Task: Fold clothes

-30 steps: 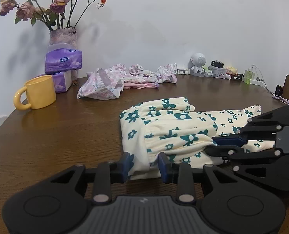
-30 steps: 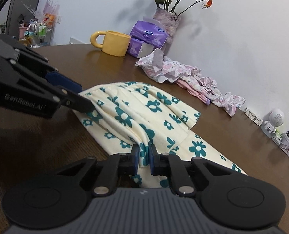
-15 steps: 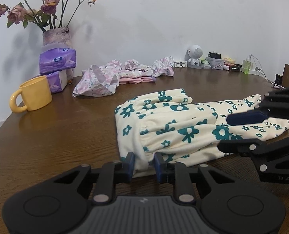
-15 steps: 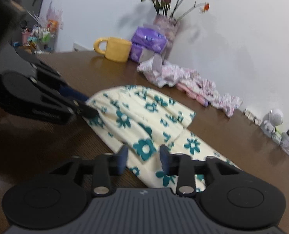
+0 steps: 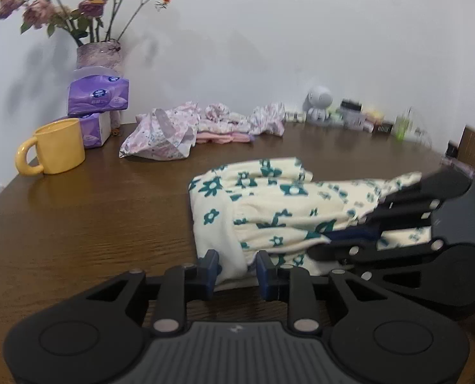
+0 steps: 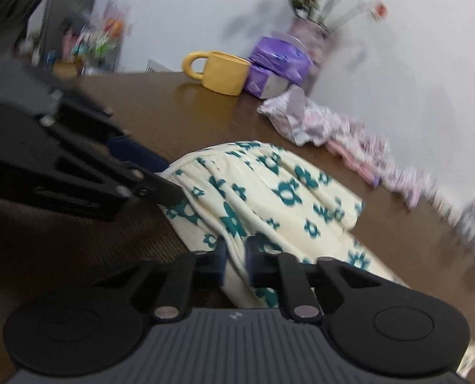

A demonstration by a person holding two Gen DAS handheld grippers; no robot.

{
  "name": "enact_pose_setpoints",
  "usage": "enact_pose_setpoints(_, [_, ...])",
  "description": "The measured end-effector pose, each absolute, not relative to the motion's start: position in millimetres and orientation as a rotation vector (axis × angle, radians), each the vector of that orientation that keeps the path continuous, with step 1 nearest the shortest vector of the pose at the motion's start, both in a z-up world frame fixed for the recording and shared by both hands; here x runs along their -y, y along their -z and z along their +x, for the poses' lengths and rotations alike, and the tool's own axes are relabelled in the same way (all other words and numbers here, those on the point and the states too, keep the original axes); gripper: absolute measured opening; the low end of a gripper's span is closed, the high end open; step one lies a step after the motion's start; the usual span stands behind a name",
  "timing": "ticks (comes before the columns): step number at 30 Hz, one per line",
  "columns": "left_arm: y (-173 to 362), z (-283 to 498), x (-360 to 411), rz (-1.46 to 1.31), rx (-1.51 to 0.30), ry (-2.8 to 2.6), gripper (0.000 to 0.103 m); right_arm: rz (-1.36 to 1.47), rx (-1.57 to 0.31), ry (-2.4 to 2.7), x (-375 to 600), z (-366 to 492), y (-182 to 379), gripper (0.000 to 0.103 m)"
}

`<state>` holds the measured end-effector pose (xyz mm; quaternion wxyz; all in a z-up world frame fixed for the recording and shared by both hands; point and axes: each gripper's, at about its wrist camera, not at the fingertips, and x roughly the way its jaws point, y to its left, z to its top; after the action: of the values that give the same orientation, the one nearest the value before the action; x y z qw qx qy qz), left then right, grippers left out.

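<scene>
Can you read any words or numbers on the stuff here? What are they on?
No text reads clearly in these pictures.
Purple tissue packs: a round blue logo and white print, too small and blurred to read.
Left gripper: raised lettering on its black side, too blurred to read.
Small boxes and bottles by the white toy figure: labels too small to read.
Yellow mug and flowered garment: no writing seen.

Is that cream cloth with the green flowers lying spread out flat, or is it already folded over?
Partly folded. The cream floral cloth lies doubled on the wooden table, one layer overlapping another, its near edge bunched, not spread flat.
</scene>
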<state>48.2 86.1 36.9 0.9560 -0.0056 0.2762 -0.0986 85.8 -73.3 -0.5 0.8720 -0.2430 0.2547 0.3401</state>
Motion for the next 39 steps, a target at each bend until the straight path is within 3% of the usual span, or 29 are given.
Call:
enact_pose_setpoints(3, [-39, 48, -90, -0.028, -0.546, 0.19, 0.023, -0.464, -0.55, -0.713, 78, 88, 2, 0.006])
enact_pose_setpoints(6, [-36, 56, -87, -0.031, -0.573, 0.214, 0.014, -0.456, -0.551, -0.712, 79, 88, 3, 0.006])
enact_pose_setpoints(17, [-25, 70, -89, -0.082, -0.609, 0.233, 0.014, -0.493, -0.457, -0.729, 78, 73, -13, 0.014])
enact_pose_setpoints(19, [-26, 70, -89, -0.084, -0.61, 0.23, 0.014, -0.494, -0.455, -0.719, 74, 76, -11, 0.019])
enact_pose_setpoints(20, [-26, 70, -89, -0.087, -0.611, 0.23, 0.014, -0.492, -0.458, -0.713, 72, 78, -10, 0.026])
enact_pose_setpoints(22, [-26, 70, -90, -0.093, -0.612, 0.232, 0.014, -0.485, -0.468, -0.69, 70, 81, -7, 0.028])
enact_pose_setpoints(27, [-26, 71, -92, -0.102, -0.614, 0.24, 0.014, -0.476, -0.52, -0.66, 81, 88, -1, 0.016])
enact_pose_setpoints(31, [-25, 71, -93, -0.111, -0.615, 0.24, 0.015, -0.446, -0.538, -0.642, 95, 88, -1, 0.014])
enact_pose_setpoints(35, [-25, 71, -93, -0.113, -0.618, 0.241, 0.016, -0.395, -0.572, -0.645, 108, 92, 0, 0.005])
enact_pose_setpoints(39, [-24, 71, -94, -0.12, -0.623, 0.243, 0.017, -0.371, -0.586, -0.65, 114, 93, 1, 0.005])
